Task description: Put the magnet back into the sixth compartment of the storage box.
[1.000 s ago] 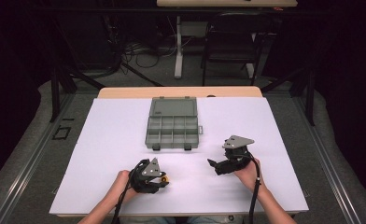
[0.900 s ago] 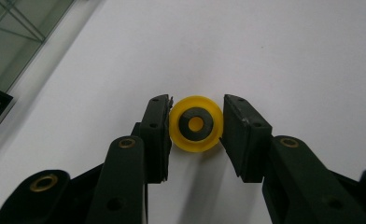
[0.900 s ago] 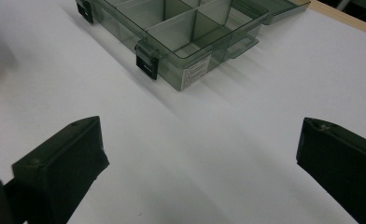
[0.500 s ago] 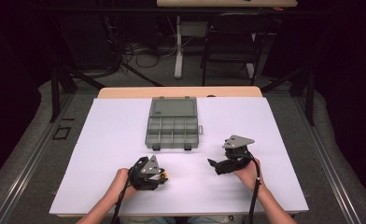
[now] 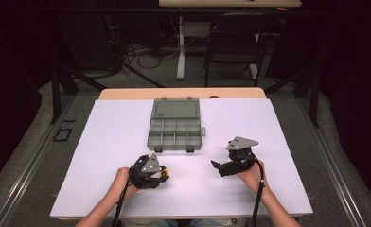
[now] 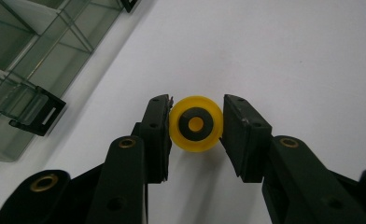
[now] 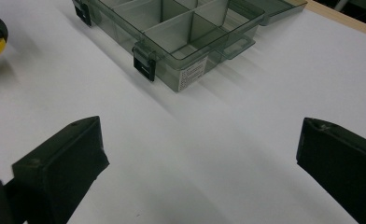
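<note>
A small yellow wheel (image 6: pixel 195 124) is clamped between the pads of the left gripper (image 5: pixel 163 175), low over the white table (image 5: pixel 103 142) just in front of the open compartment box (image 5: pixel 174 127). The pickup is judged done; placement in a compartment (all seemingly unfilled) is left. The right gripper (image 5: pixel 216 165) is held wide apart, carrying nothing.
</note>
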The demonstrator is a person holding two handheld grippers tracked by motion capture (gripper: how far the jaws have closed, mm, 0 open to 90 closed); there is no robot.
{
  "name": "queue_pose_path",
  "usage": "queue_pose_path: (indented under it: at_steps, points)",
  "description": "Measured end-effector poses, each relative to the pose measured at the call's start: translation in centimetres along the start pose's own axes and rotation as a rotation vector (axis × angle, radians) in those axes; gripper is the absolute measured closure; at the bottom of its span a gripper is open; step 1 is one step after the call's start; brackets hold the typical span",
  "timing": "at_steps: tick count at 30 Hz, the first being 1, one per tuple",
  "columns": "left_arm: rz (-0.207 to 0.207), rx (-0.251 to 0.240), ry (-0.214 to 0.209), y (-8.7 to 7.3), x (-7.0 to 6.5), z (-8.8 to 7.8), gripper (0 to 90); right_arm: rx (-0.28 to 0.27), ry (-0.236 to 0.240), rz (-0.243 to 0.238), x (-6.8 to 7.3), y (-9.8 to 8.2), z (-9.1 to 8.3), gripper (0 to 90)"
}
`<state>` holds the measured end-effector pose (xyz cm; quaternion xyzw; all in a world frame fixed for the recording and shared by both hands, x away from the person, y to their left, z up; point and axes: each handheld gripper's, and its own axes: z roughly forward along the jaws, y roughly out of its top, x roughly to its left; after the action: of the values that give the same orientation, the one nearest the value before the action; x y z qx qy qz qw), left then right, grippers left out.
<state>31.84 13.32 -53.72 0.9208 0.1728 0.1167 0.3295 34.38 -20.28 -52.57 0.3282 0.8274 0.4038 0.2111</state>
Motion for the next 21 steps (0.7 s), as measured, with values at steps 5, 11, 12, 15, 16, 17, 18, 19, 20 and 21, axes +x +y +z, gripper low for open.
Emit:
queue_pose_path:
  at_steps: [5,11,12,15,16,17,18,19,20,21]
  points:
    - [-0.003,-0.004,0.014,0.1,0.4,-0.1,62.8,0.001,0.000,0.001,0.0,0.0,0.0,0.5]
    - [-0.011,-0.008,0.024,0.1,0.8,-0.1,62.8,0.001,0.000,0.002,0.0,0.0,0.1,0.5]
    - [-0.009,-0.007,0.026,0.1,0.9,-0.1,62.9,0.001,0.000,0.002,0.0,0.0,0.1,0.5]
    - [-0.008,-0.009,0.030,0.2,1.0,0.0,62.8,0.002,0.000,0.001,0.0,-0.1,0.1,0.5]
    - [-0.007,-0.009,0.030,0.2,1.1,0.0,62.9,0.003,0.000,0.000,0.0,-0.1,0.1,0.5]
    - [-0.006,-0.008,0.030,0.2,1.1,0.0,62.9,0.002,-0.001,0.001,0.0,-0.1,0.1,0.5]
    - [-0.005,-0.009,0.031,0.3,1.1,0.0,62.9,0.002,-0.001,0.001,0.0,-0.1,0.1,0.5]
    - [-0.004,-0.011,0.032,0.3,1.1,0.0,62.9,0.003,-0.002,-0.001,0.0,-0.1,0.1,0.5]
    - [-0.004,-0.013,0.034,0.4,1.1,0.0,62.9,0.002,-0.002,0.000,0.0,0.0,0.1,0.5]
    - [0.002,-0.010,0.032,0.4,1.1,-0.1,62.9,0.001,-0.003,0.001,0.0,0.0,0.1,0.5]
